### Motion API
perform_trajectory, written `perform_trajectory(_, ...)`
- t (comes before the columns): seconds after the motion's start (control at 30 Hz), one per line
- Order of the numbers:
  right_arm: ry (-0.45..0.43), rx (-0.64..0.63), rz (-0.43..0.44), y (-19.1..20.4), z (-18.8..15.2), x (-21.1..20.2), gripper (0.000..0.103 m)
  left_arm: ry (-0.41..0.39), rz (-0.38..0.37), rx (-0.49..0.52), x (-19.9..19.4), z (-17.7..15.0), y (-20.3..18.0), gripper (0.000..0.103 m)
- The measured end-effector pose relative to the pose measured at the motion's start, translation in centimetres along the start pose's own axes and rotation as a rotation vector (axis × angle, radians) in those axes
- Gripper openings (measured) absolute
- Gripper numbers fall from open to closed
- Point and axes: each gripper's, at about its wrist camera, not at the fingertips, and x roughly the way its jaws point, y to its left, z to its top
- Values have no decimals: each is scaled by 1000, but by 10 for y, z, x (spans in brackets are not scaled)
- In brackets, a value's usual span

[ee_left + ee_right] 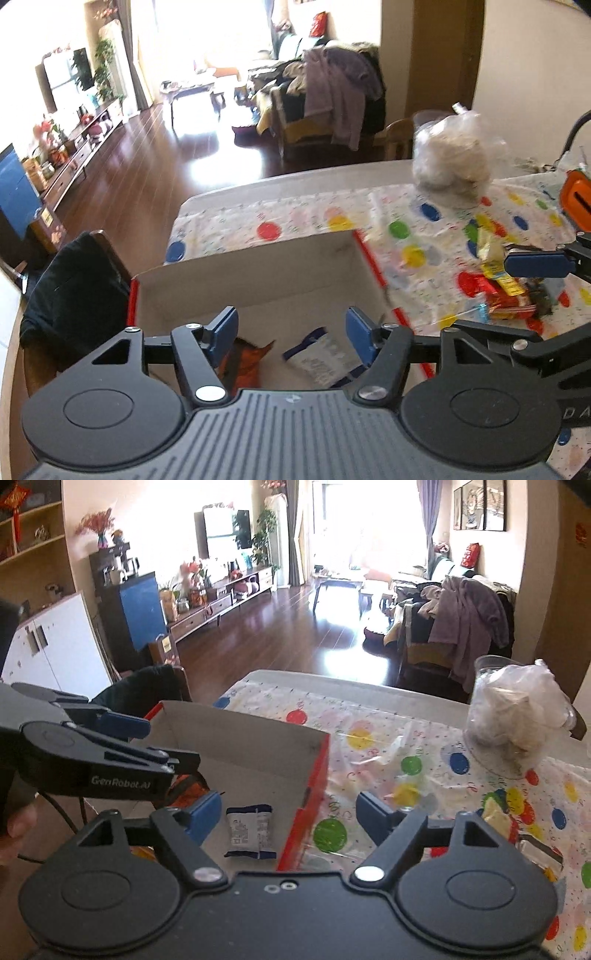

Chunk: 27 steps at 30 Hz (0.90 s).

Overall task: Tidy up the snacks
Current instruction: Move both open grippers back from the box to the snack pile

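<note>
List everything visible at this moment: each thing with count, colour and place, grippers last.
cardboard box: one, red outside, pale inside, open on the table's left part
white-blue packet: one, lying inside the box
orange packet: one, inside the box, partly hidden
snack pile: several, red and yellow wrappers, on the tablecloth right of the box
clear bag: one, pale contents, far right of the table
tablecloth: one, white with coloured dots
left gripper: open, empty, above the box
right gripper: open, empty, over the box's right wall

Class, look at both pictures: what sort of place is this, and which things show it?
Most likely a home's open living and dining room: a dining table with a polka-dot plastic cloth, a clothes-heaped sofa, and a wall television.
</note>
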Motion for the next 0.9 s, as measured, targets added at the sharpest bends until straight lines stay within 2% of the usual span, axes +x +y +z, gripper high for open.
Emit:
perform_trajectory(0.17, -17, 27, 0, -23, -11, -20, 84, -68, -15, 5, -14, -2, -24, 74)
perform_trajectory(0.3, -29, 67, -5, -47, -21, -35, 86, -91, -49, 16, -21, 0, -46, 74)
perform_trajectory(0.4, -49, 91, -9, -64, -31, -46, 96, -101, -79, 23, -23, 2, -64, 76)
perform_trajectory(0.5, -60, 117, -16, -82, -38, -56, 97, -110, -106, 30, -22, 4, -80, 81)
perform_trajectory(0.7, -79, 167, -38, -122, -56, -71, 103, -117, -168, 48, -15, 6, -117, 81)
perform_trajectory(0.9, -51, 199, -75, -160, -74, -79, 103, -115, -214, 45, -2, 6, -147, 87)
